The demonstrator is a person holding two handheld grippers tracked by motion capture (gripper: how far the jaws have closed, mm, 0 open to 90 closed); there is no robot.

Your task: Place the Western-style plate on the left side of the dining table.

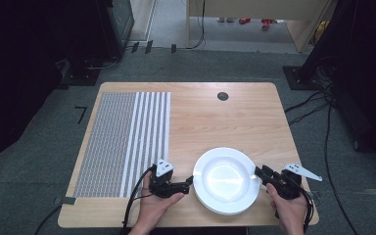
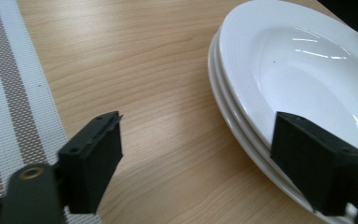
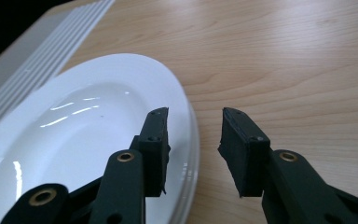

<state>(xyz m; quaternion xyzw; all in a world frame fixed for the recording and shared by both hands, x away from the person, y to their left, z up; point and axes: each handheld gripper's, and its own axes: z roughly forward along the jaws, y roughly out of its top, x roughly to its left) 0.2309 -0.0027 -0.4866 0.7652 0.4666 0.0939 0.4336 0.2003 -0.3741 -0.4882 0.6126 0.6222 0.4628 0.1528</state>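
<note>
A stack of white plates [image 1: 223, 180] sits on the wooden table [image 1: 215, 115], near its front edge and to the right of the striped placemat [image 1: 125, 142], well apart from it. The left gripper [image 1: 190, 181] comes in just beside the stack's left rim, held level in the person's left hand [image 1: 154, 205]. In the left gripper view its jaws stand wide: one over bare wood near the placemat [image 2: 14, 107], the other just over the rim of the plates [image 2: 303, 70], with no squeeze on anything. The right gripper [image 1: 256, 172] is at the stack's right rim, in the right hand [image 1: 289, 208]. In the right gripper view its jaws are narrowed but still parted, straddling the edge of the plates [image 3: 84, 135]: one jaw over the top plate's rim, the other outside over the wood, a clear gap between them and no pinch to be seen
</note>
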